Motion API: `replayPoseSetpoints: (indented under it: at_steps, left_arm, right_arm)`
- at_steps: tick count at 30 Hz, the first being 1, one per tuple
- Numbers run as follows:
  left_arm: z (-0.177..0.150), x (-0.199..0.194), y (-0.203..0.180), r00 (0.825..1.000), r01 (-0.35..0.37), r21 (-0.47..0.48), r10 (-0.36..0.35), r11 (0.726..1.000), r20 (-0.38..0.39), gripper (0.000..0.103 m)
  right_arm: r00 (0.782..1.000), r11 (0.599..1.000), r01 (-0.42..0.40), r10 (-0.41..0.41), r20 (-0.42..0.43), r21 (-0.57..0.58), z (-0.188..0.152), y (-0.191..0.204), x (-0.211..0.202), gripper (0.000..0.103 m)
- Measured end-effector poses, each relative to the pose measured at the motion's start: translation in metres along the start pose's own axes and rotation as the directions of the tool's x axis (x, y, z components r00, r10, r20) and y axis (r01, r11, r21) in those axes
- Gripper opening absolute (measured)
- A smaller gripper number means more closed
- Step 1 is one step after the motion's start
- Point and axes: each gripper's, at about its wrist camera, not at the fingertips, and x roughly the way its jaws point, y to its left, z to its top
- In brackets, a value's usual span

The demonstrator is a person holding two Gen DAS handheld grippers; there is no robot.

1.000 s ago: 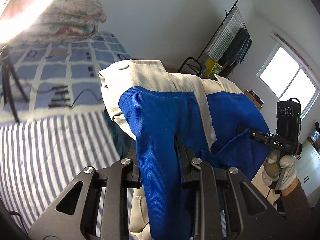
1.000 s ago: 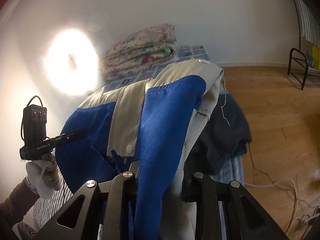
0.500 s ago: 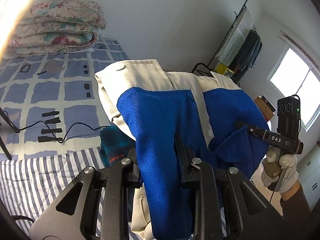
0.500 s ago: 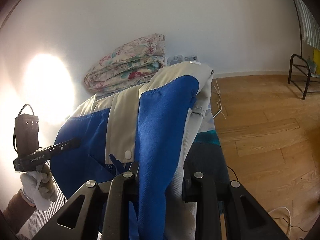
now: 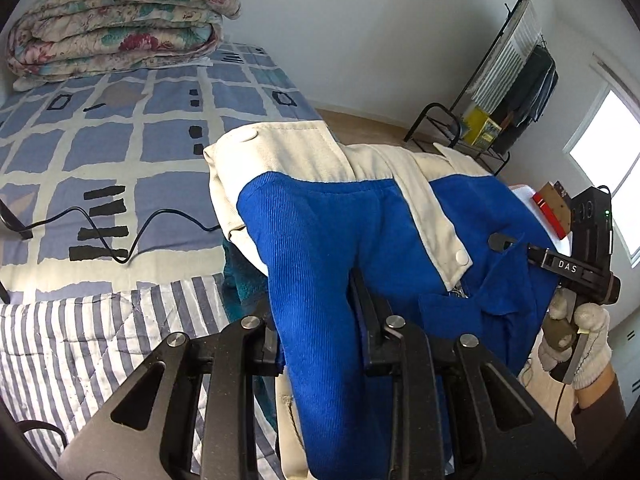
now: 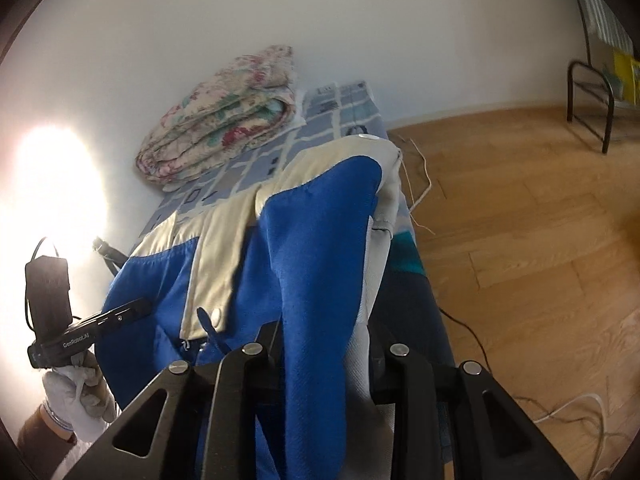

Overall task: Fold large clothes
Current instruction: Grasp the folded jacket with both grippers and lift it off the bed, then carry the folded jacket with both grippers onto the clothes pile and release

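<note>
Blue and cream cloth: a jacket point(image 5: 344, 216), lifted off the bed point(image 5: 120, 152) and stretched between both tools, a sleeve or side edge in each. Left gripper point(image 5: 316, 340) clenched on a blue ribbed fold running straight down between its fingers point(image 5: 264, 344); right gripper point(image 6: 324, 356) clamped likewise on a blue strip backed by pale lining. Cream yoke and snap placket uppermost, arched away from both cameras; a snap button at the far corner.

Step in hand, by the look of it: carrying the spread garment over the bed, ready for laying flat. No fold made yet. Next move, probably: lowering both grips together, held level and apart so the body lands smooth on the patchwork cover, front down or up as chosen, then letting go and re-gripping for the sleeve folds. Worth watching: a dark teal garment point(image 5: 240, 280) bunched just beneath, and a black cable point(image 5: 132, 236) lying across the cover, either likely to end up under the cloth. Folded floral quilt point(image 5: 116, 20) well apart at the head of the bed. Clothes rack point(image 5: 512, 80) by the far wall.
</note>
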Motion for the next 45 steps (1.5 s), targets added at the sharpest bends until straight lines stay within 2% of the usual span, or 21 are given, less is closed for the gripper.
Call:
replayPoseSetpoints:
  at_steps: [2, 4, 5, 7, 9, 13, 18, 23, 33, 37, 41, 45]
  left_arm:
    - [-0.001, 0.001, -0.004, 1.0, -0.023, 0.017, 0.023, 1.0, 0.002, 0.029]
    - [-0.002, 0.002, -0.006, 1.0, -0.028, 0.014, 0.028, 0.999, -0.002, 0.033]
    - [-0.002, 0.001, -0.006, 1.0, -0.026, 0.011, 0.026, 1.0, 0.0, 0.034]
    - [-0.004, -0.002, -0.009, 0.998, -0.058, 0.02, 0.058, 0.998, 0.006, 0.048]
    - [-0.007, -0.002, -0.014, 0.996, -0.087, 0.054, 0.087, 0.995, 0.001, 0.057]
    - [-0.015, -0.009, -0.022, 0.993, -0.122, 0.109, 0.121, 0.987, 0.014, 0.058]
    - [-0.024, -0.032, -0.023, 0.996, -0.092, 0.095, 0.09, 0.991, 0.027, 0.06]
    - [-0.043, -0.071, -0.037, 0.994, -0.097, 0.15, 0.087, 0.984, 0.07, 0.06]
    - [-0.098, -0.176, -0.074, 0.99, -0.071, 0.204, 0.043, 0.976, 0.136, 0.06]
    - [-0.121, -0.238, -0.092, 0.985, -0.061, 0.214, 0.025, 0.975, 0.17, 0.06]
    - [-0.144, -0.302, -0.106, 0.976, -0.078, 0.219, 0.031, 0.973, 0.214, 0.061]
    - [-0.169, -0.359, -0.114, 0.968, -0.086, 0.214, 0.03, 0.973, 0.249, 0.068]
  right_arm:
    - [0.999, 0.998, 0.054, -0.054, -0.001, 0.024, 0.002, -0.005, 0.01, 0.043]
    - [0.992, 0.99, 0.129, -0.129, -0.003, 0.055, 0.0, -0.013, 0.014, 0.056]
    - [0.988, 0.986, 0.153, -0.153, -0.002, 0.064, 0.0, -0.016, 0.013, 0.056]
    - [0.984, 0.981, 0.179, -0.179, -0.008, 0.07, -0.002, -0.018, 0.011, 0.062]
    - [0.98, 0.979, 0.199, -0.199, -0.004, 0.05, -0.004, -0.018, 0.006, 0.065]
    - [0.976, 0.975, 0.214, -0.216, 0.029, 0.052, -0.003, -0.013, -0.008, 0.067]
    - [0.974, 0.977, 0.207, -0.21, 0.08, 0.054, -0.009, 0.001, -0.036, 0.07]
    - [0.972, 0.978, 0.2, -0.205, 0.116, 0.049, -0.023, 0.02, -0.065, 0.07]
    - [0.96, 0.976, 0.217, -0.213, 0.184, -0.001, -0.072, 0.086, -0.145, 0.07]
    - [0.952, 0.974, 0.226, -0.213, 0.221, -0.034, -0.096, 0.124, -0.194, 0.071]
    - [0.953, 0.98, 0.193, -0.176, 0.247, -0.047, -0.12, 0.16, -0.241, 0.074]
    - [0.949, 0.979, 0.19, -0.163, 0.27, -0.076, -0.149, 0.198, -0.285, 0.075]
